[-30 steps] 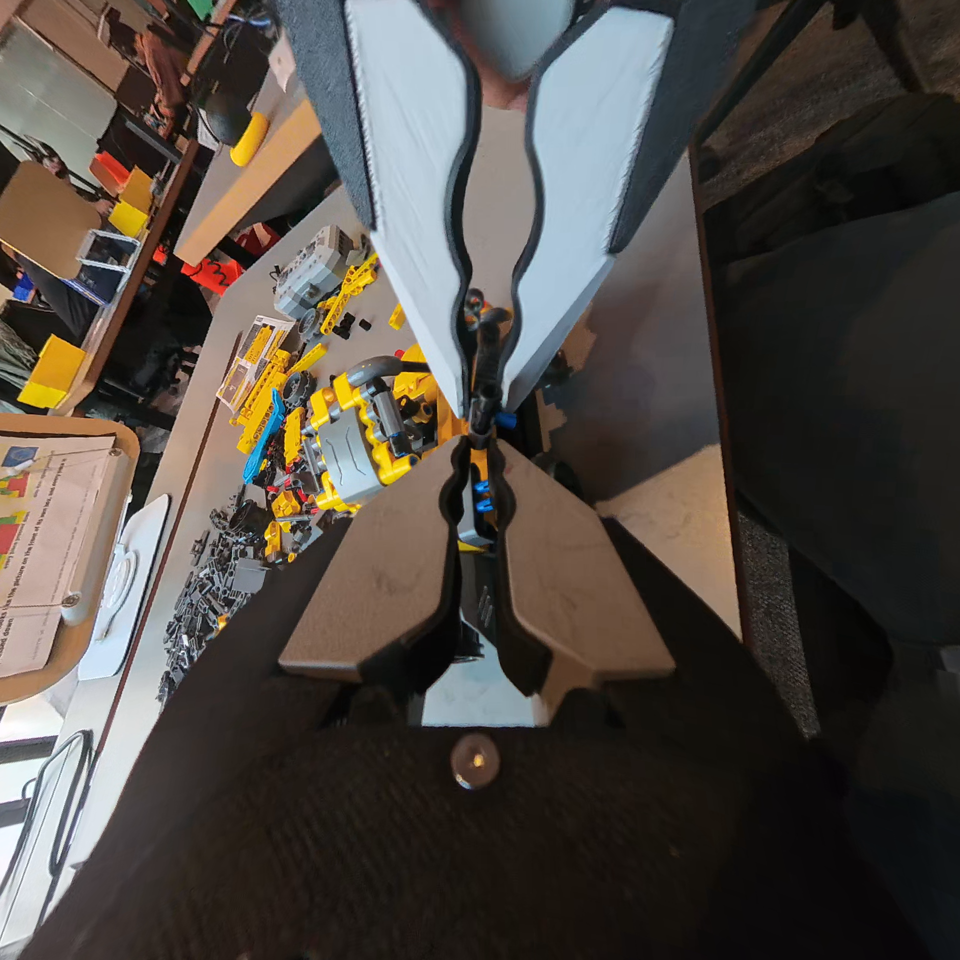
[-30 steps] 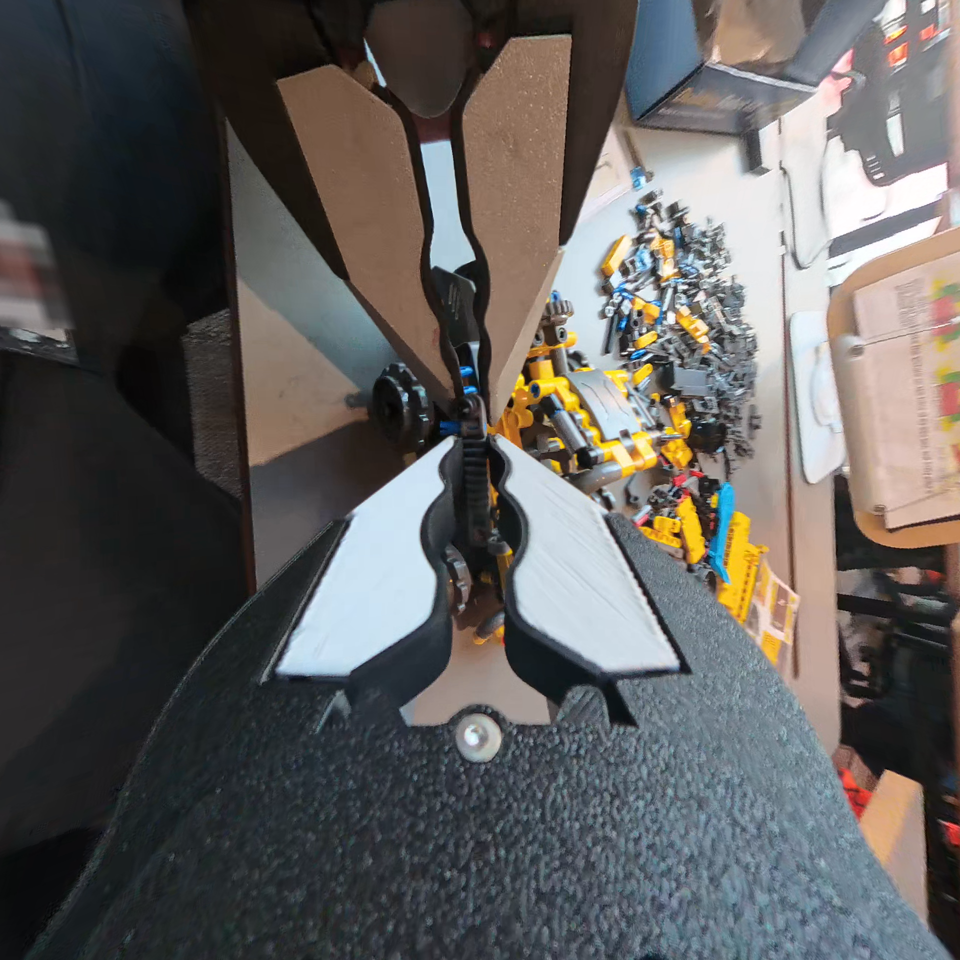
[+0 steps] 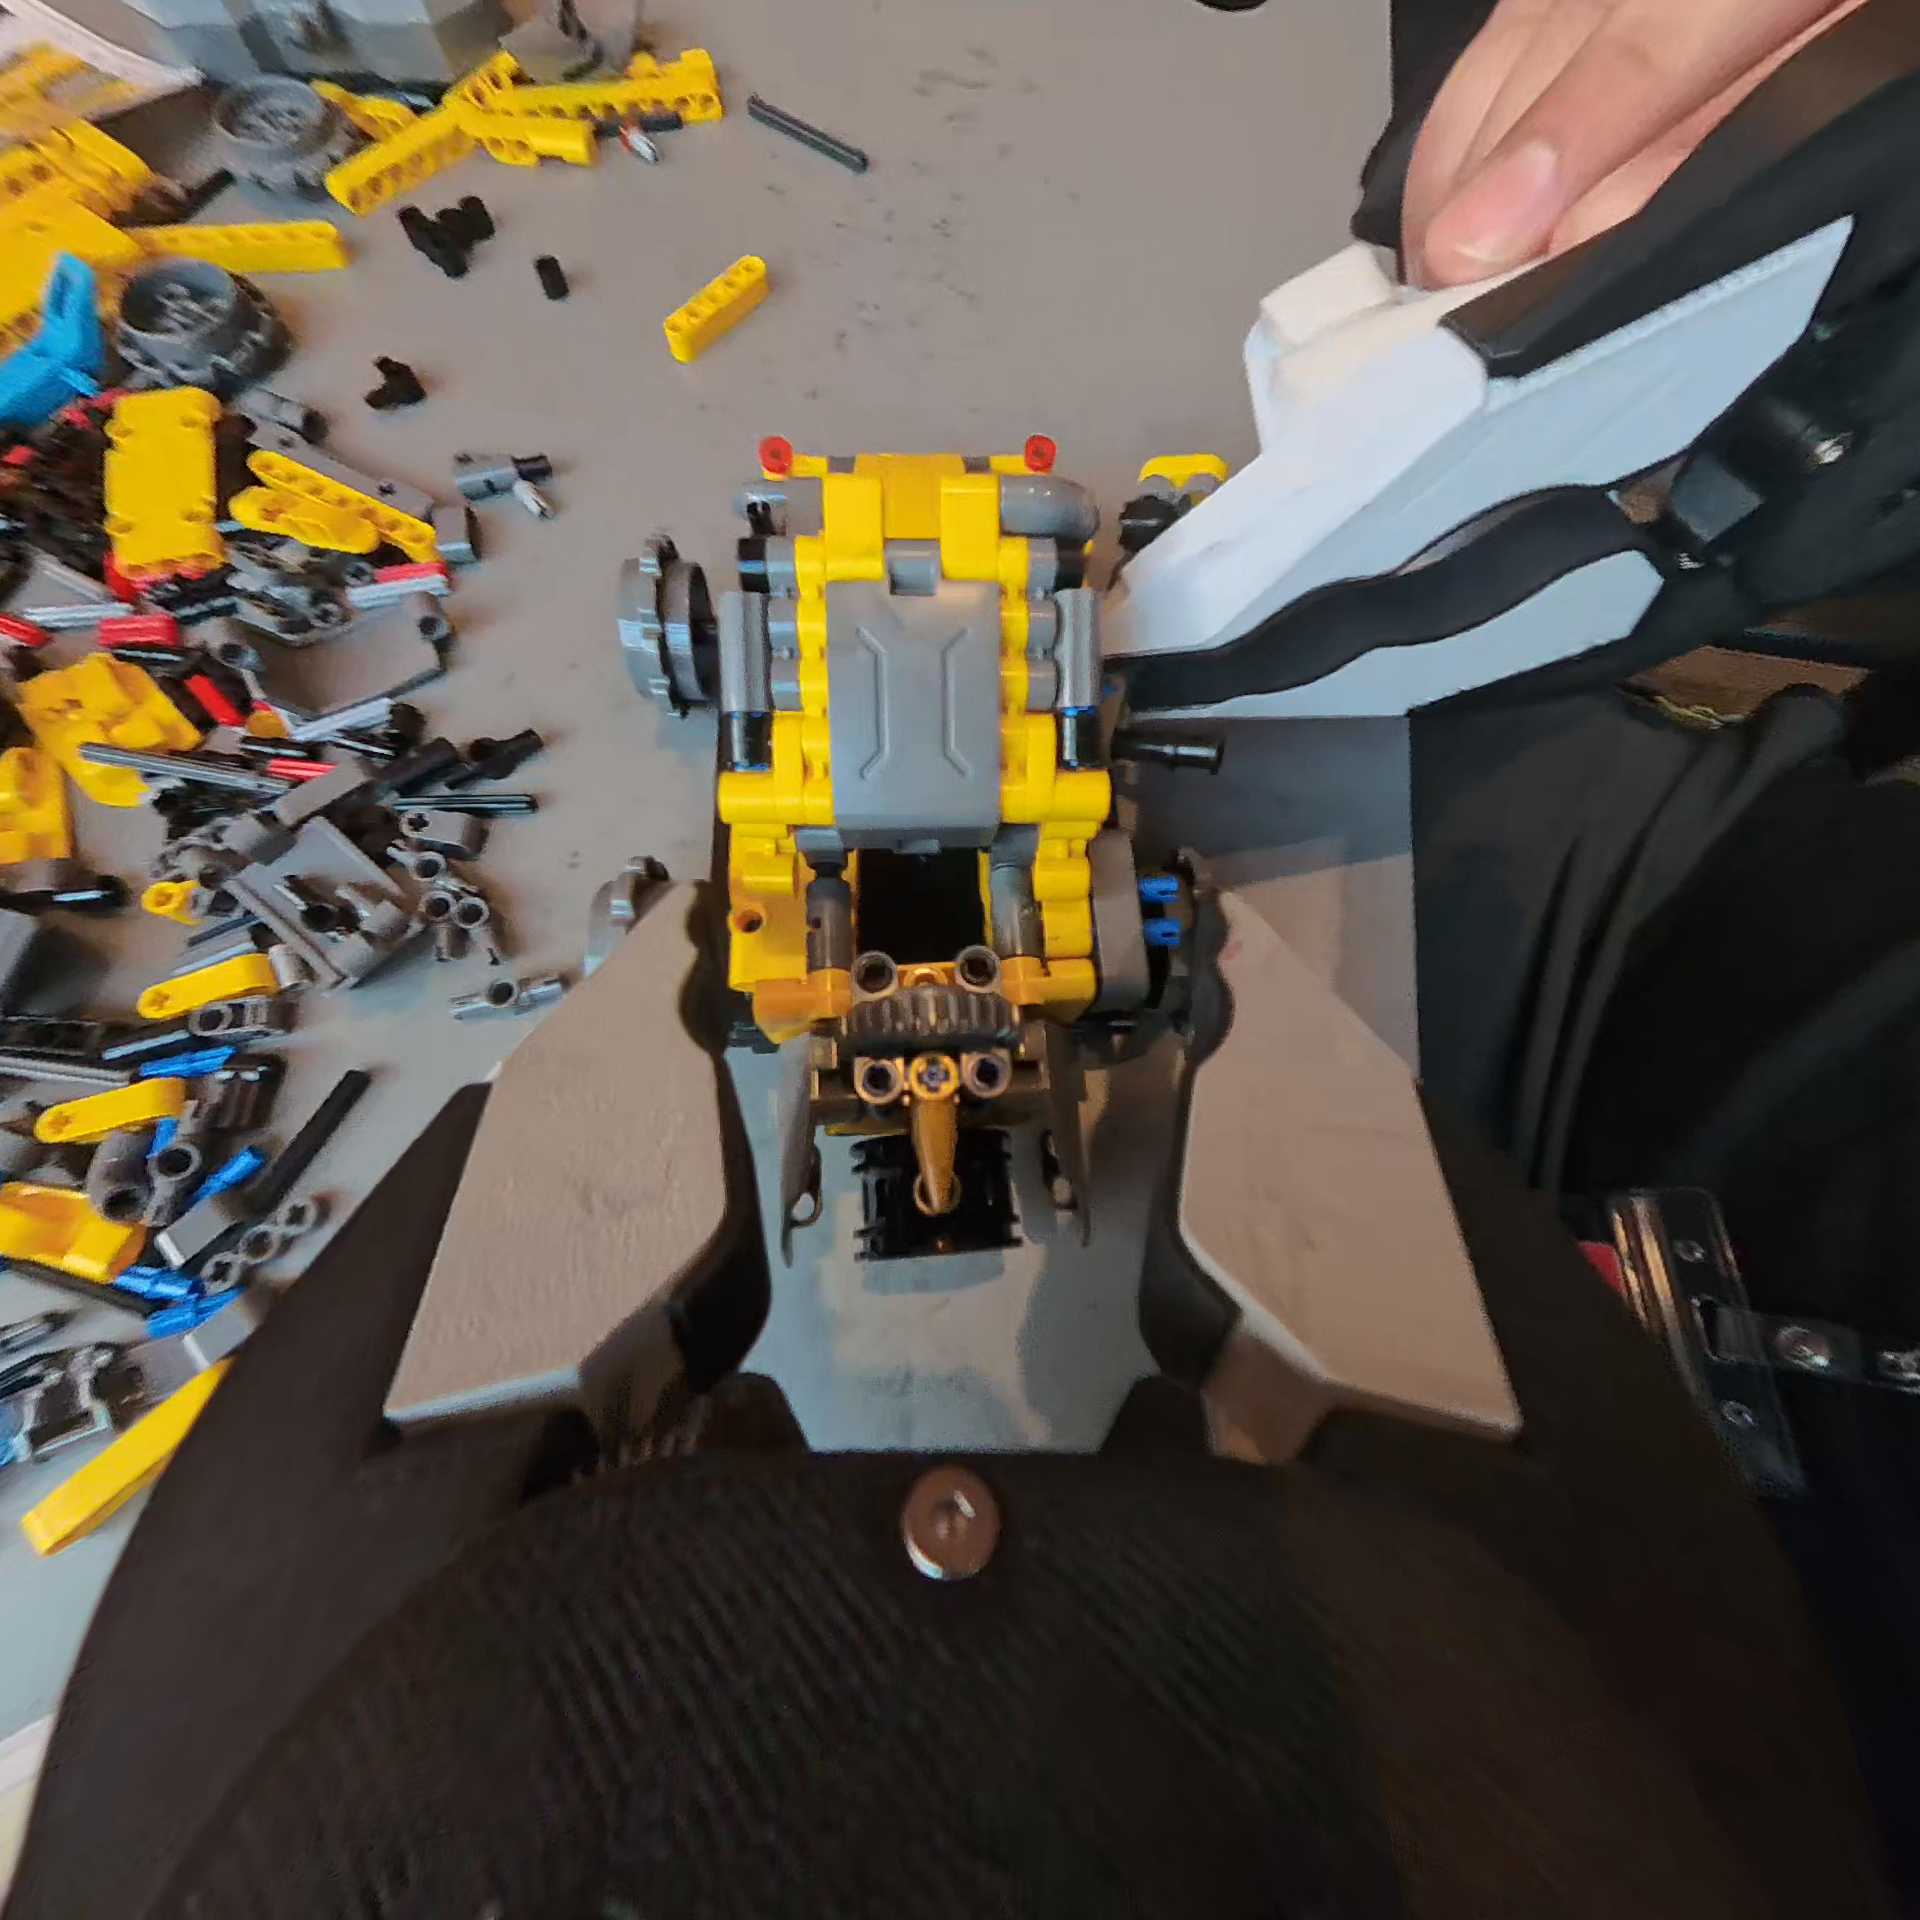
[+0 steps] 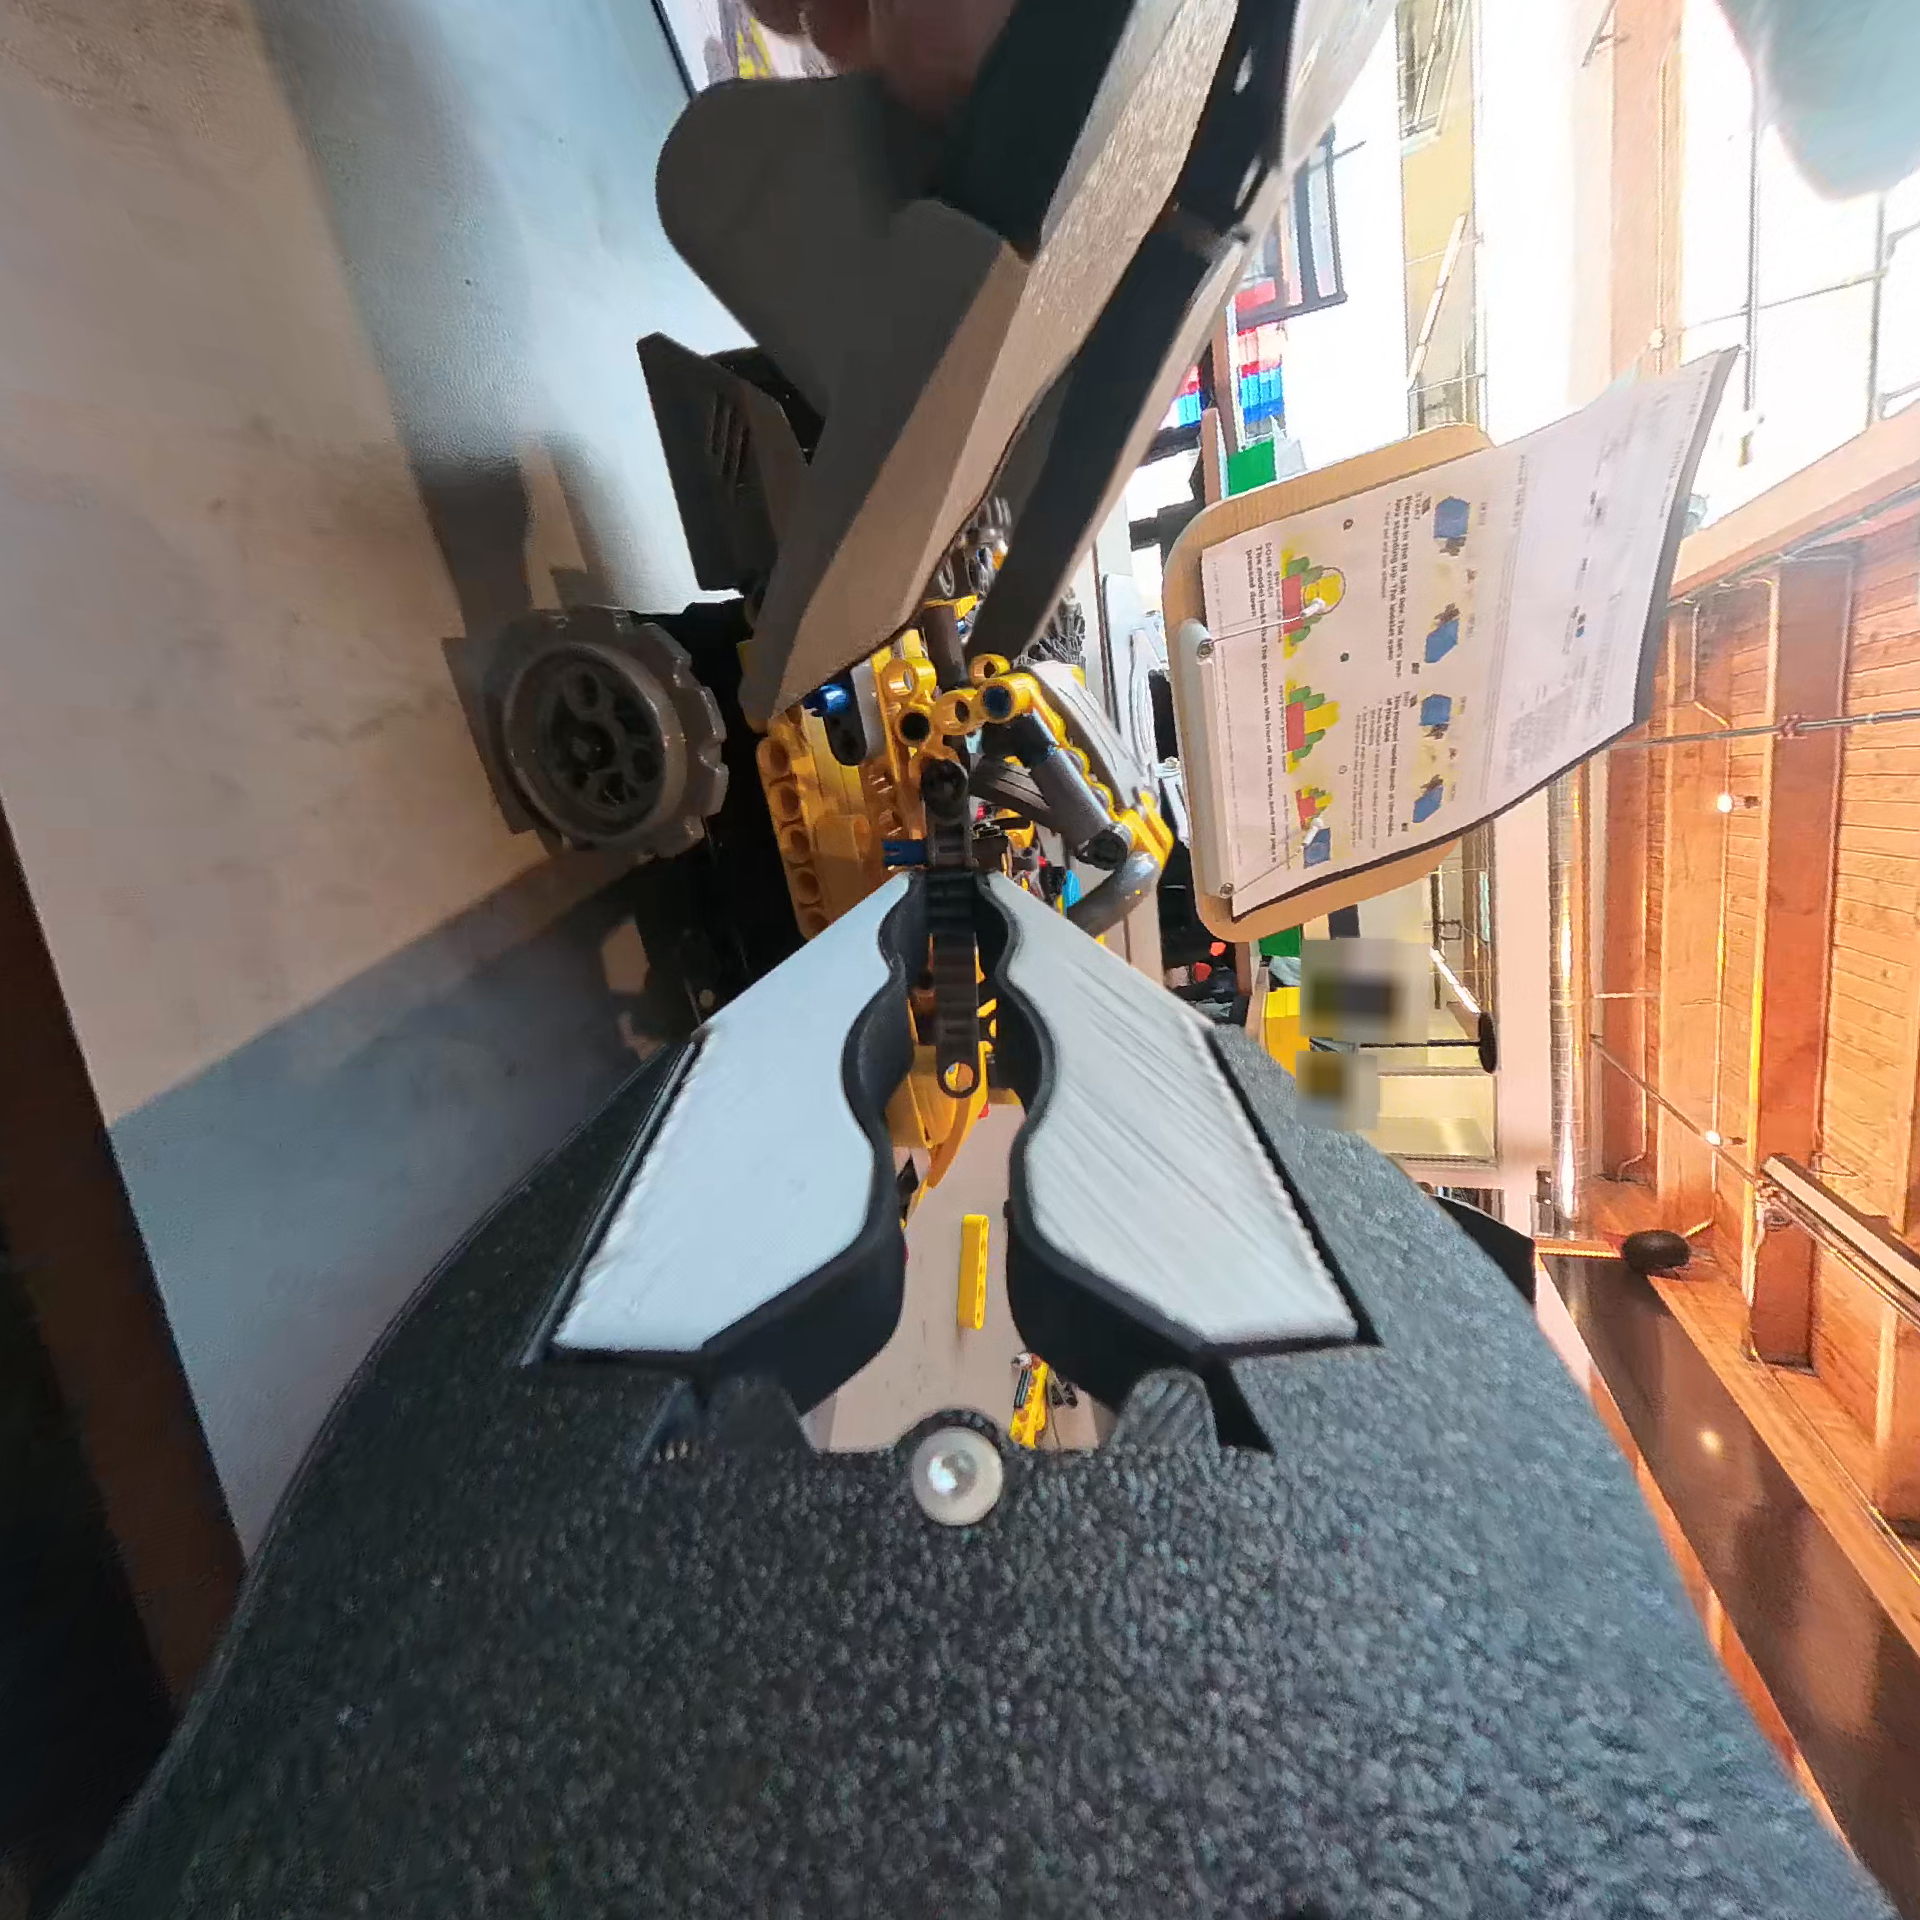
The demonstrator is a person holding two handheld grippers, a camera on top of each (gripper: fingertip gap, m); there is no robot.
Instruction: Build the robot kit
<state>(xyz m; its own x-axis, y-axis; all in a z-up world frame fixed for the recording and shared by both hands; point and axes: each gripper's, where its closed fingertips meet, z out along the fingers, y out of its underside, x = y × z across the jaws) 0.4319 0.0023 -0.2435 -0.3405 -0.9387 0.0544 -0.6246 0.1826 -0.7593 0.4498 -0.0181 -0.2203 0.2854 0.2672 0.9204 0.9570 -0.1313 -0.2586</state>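
Lengthwise, left tool point(image 3: 940, 914) straddles yellow model point(image 3: 914, 727).

The bare grey table point(image 3: 1039, 260) behind the yellow model point(image 3: 914, 727) is free, with only a few small pieces. On the left, the heap of loose parts point(image 3: 208, 727) blocks the way. On the right, the white gripper point(image 3: 1122, 665) touches the model's side and closes that approach.

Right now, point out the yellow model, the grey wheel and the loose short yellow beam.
yellow model point(image 3: 914, 717), left wrist view, on its grey top panel.
grey wheel point(image 4: 601, 740), right wrist view, on its hub.
short yellow beam point(image 3: 717, 309), left wrist view, on its middle.
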